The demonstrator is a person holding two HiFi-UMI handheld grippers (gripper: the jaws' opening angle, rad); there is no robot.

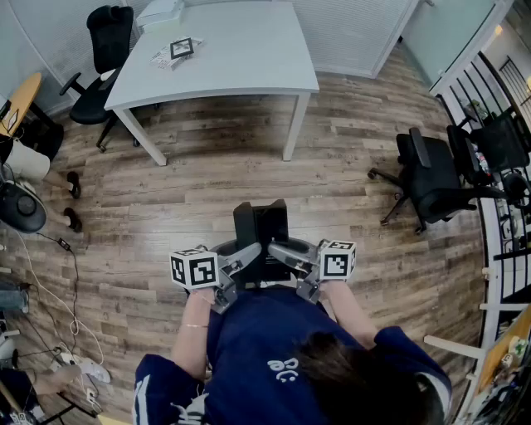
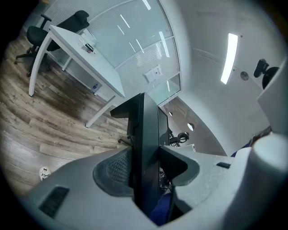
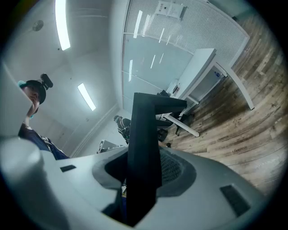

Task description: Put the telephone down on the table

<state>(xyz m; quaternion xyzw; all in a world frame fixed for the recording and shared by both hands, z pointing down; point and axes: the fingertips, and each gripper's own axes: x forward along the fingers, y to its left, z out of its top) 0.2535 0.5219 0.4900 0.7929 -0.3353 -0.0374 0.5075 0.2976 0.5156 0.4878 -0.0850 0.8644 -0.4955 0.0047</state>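
Note:
A black telephone (image 1: 261, 228) is held upright in front of my chest, well above the wooden floor. My left gripper (image 1: 242, 264) is shut on its left side and my right gripper (image 1: 288, 259) on its right side. In the left gripper view the telephone (image 2: 146, 148) stands edge-on between the jaws of the left gripper (image 2: 145, 176), and the pads press on it. The right gripper view shows the telephone (image 3: 144, 143) clamped the same way in the right gripper (image 3: 141, 176). The white table (image 1: 241, 50) stands some way ahead of me.
A marker sheet (image 1: 181, 48) and a white box (image 1: 162, 12) lie at the table's far left. Black office chairs stand left of the table (image 1: 108, 41) and at the right (image 1: 431, 178). Cables and small devices (image 1: 50, 249) litter the floor at the left. Another person (image 3: 121, 126) stands far back.

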